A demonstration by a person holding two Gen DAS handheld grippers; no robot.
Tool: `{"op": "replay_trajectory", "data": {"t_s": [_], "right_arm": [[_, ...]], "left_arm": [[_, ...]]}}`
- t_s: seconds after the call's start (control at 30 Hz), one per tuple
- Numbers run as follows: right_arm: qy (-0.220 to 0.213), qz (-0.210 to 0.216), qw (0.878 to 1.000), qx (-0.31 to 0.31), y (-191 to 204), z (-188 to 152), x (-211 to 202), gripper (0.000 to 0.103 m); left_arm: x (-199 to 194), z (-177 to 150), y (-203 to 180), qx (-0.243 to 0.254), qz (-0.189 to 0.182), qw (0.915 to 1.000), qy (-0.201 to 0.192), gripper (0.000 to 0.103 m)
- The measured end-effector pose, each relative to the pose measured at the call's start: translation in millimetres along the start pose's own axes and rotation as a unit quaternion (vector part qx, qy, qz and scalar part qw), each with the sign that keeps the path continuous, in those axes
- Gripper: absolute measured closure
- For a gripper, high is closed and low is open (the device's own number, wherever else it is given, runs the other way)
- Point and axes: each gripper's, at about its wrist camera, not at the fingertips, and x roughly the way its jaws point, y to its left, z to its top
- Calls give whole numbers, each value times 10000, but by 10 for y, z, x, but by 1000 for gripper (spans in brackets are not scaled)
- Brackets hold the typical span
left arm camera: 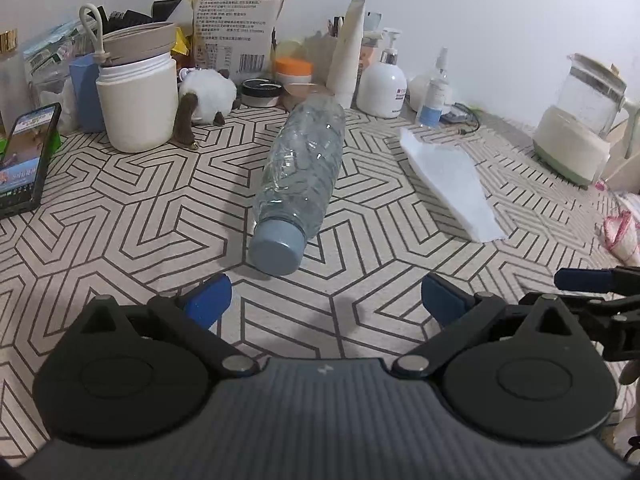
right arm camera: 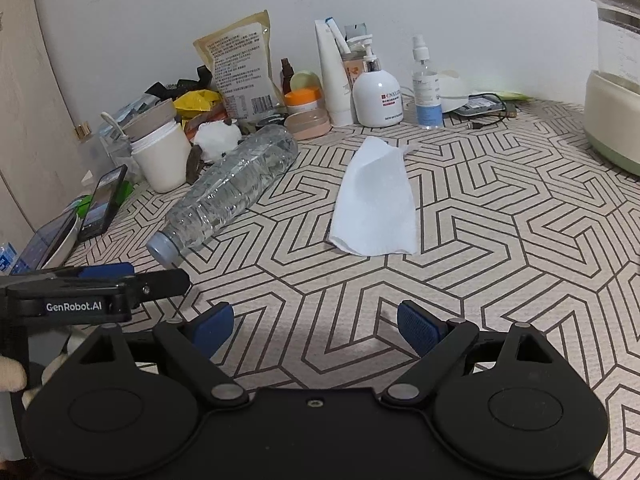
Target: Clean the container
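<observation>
A clear plastic bottle (left arm camera: 304, 160) with a grey-blue cap lies on its side on the patterned table, cap towards me; it also shows in the right wrist view (right arm camera: 232, 192). A folded white tissue (left arm camera: 448, 184) lies to its right, also seen from the right wrist (right arm camera: 376, 204). My left gripper (left arm camera: 326, 300) is open and empty, just short of the bottle cap. My right gripper (right arm camera: 316, 326) is open and empty, in front of the tissue. The left gripper also shows in the right wrist view (right arm camera: 132, 278), and the right gripper's finger shows in the left wrist view (left arm camera: 584, 280).
Clutter lines the back wall: a white jar (left arm camera: 138, 104) with a beige lid, a food pouch (left arm camera: 236, 20), a lotion pump bottle (left arm camera: 382, 88), a spray bottle (left arm camera: 434, 96), an orange-lidded jar (left arm camera: 293, 72). A phone (left arm camera: 26, 160) leans at left. A glass kettle (left arm camera: 580, 120) stands at right.
</observation>
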Motion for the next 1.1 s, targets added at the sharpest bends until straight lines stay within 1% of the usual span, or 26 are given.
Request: {"op": "replay_trajectory", "data": {"t_s": [0.03, 0.13, 0.23, 0.3, 0.47, 0.63, 0.7, 0.8, 0.87, 1.0, 1.1], "right_arm": [[25, 5, 10000, 2, 0, 3, 10, 11], [74, 48, 10000, 22, 9, 23, 57, 11], [93, 103, 9999, 41, 23, 52, 93, 11], [104, 220, 9996, 134, 3, 59, 94, 11], [135, 505, 9980, 365, -42, 74, 98, 11], [189, 479, 9981, 344, -9, 39, 129, 11], [171, 461, 9982, 353, -15, 52, 124, 11], [63, 441, 9983, 387, -29, 94, 98, 11], [-48, 455, 9980, 442, -38, 119, 76, 10], [-55, 467, 9978, 478, -3, 119, 79, 10], [-46, 443, 9980, 443, 36, 112, 83, 10]], "left_arm": [[13, 3, -4, 11, -9, 10000, 48, 0], [70, 17, 14, -138, -193, 9995, 230, 0], [86, 5, -16, -123, -138, 9996, 231, 0], [93, 3, -42, -58, -103, 9997, 225, 0], [124, 11, -84, 62, -199, 9993, 307, 0], [156, 66, -100, 126, -178, 9992, 327, 0], [151, 99, -89, 126, -159, 9994, 275, 0], [163, 145, -80, 185, -104, 9995, 219, 0], [195, 154, -66, 147, -93, 9994, 284, 0], [182, 166, -48, 107, -187, 9994, 282, 0], [141, 166, -46, 123, -200, 9995, 209, 0]]}}
